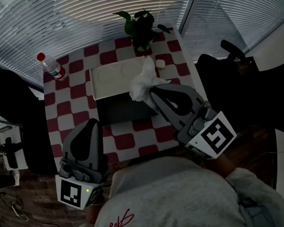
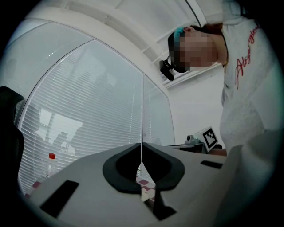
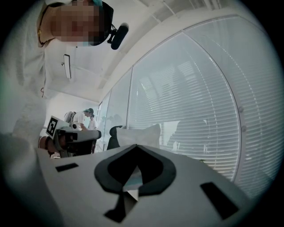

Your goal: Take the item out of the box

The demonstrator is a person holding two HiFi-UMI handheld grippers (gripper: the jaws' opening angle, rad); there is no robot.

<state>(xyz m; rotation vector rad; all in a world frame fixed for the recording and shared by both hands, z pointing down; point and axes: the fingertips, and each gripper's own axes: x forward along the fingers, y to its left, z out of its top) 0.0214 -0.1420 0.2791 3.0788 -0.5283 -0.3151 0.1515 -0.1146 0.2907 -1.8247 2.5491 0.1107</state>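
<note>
Our right tool [image 1: 151, 89] pinches crumpled white paper [image 1: 142, 80], hiding its bottom. Our left tool [image 1: 94, 122] is closed, empty. We cannot see inside the black box [image 1: 122, 109].

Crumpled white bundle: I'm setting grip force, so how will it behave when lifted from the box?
The crumpled white bundle is probably floppy: it bunches and folds above the shut right hand-held gripper. Likely light, since that one pinch holds it up over the box. Unlikely to roll, having no round shape.

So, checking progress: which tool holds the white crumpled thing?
The right tool, shut on the white crumpled thing at the box. The left tool, back from the box, is shut on nothing.
</note>
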